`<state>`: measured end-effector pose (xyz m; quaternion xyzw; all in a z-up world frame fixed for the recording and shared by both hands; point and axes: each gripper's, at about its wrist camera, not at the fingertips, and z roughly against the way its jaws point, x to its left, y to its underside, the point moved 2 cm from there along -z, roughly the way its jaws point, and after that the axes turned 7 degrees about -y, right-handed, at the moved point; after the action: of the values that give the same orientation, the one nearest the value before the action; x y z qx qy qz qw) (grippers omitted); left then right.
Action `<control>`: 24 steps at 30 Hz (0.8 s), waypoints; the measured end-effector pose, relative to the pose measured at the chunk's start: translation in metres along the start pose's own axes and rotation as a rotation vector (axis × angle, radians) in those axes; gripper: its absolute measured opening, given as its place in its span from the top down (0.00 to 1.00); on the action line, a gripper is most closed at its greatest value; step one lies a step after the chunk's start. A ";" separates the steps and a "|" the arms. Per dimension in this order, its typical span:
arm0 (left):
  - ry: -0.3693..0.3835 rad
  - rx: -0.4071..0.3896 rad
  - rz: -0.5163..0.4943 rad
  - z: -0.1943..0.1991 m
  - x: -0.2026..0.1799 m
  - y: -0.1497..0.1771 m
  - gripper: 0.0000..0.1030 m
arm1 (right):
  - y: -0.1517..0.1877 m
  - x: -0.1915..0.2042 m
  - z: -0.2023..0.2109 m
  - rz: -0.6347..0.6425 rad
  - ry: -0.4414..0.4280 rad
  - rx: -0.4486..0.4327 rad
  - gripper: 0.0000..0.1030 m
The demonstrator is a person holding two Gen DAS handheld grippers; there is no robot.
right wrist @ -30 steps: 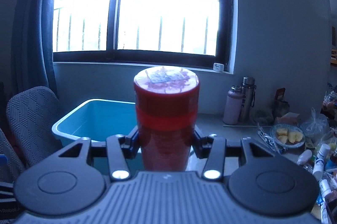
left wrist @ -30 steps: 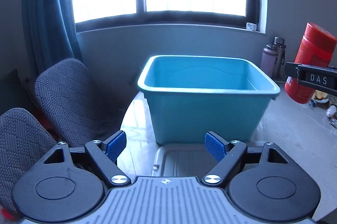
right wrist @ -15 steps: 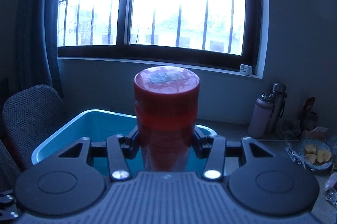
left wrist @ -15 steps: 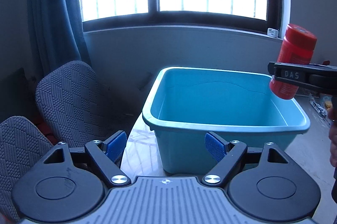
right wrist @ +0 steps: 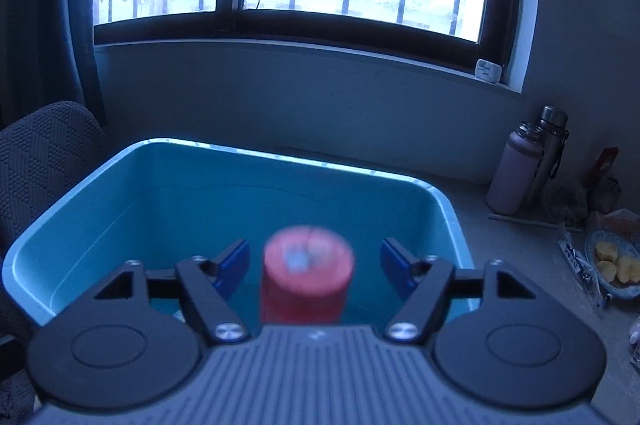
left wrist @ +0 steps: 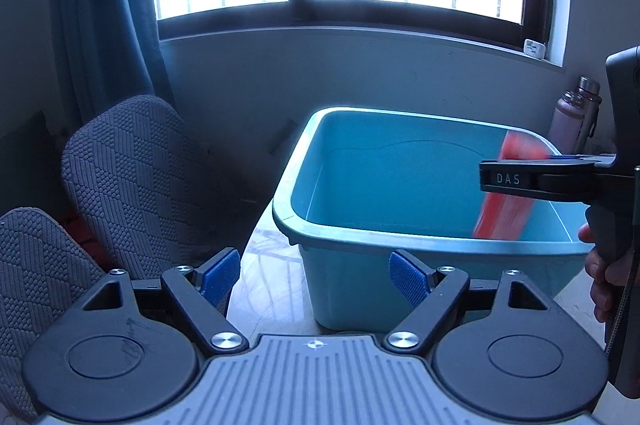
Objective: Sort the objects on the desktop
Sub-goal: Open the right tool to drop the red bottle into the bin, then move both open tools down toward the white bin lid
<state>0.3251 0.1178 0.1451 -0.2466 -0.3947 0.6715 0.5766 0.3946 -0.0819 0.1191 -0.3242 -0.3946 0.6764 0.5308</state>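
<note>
A red canister (right wrist: 307,277) is blurred and falling between the open fingers of my right gripper (right wrist: 314,265), inside the blue plastic bin (right wrist: 80,181). In the left wrist view the red canister (left wrist: 505,201) drops into the bin (left wrist: 360,237) behind the right gripper's finger (left wrist: 516,179). My left gripper (left wrist: 314,277) is open and empty, in front of the bin's near left corner.
Two grey padded chairs (left wrist: 128,177) stand left of the table. Two flasks (right wrist: 524,169) stand by the wall at the right, with a plate of food (right wrist: 616,265) and clutter beyond. The window sill (right wrist: 280,45) runs behind the bin.
My right gripper moved over the bin and opened, releasing the red canister, which now falls into the bin. My left gripper stayed open and shifted slightly.
</note>
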 end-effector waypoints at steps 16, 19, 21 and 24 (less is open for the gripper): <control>0.088 0.044 -0.081 0.006 0.017 0.013 0.19 | 0.017 -0.014 0.076 -0.096 0.123 -0.034 0.13; 0.107 0.076 -0.090 0.007 0.020 0.021 0.19 | 0.030 -0.022 0.096 -0.114 0.155 0.003 0.11; 0.123 0.101 -0.091 0.002 0.025 0.031 0.19 | 0.042 -0.028 0.106 -0.135 0.176 0.041 0.10; 0.131 0.135 -0.101 0.000 0.027 0.042 0.19 | 0.062 -0.034 0.117 -0.152 0.206 0.093 0.10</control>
<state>0.2949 0.1431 0.1149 -0.2306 -0.3220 0.6489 0.6496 0.2739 -0.1452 0.1217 -0.3362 -0.3296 0.6147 0.6328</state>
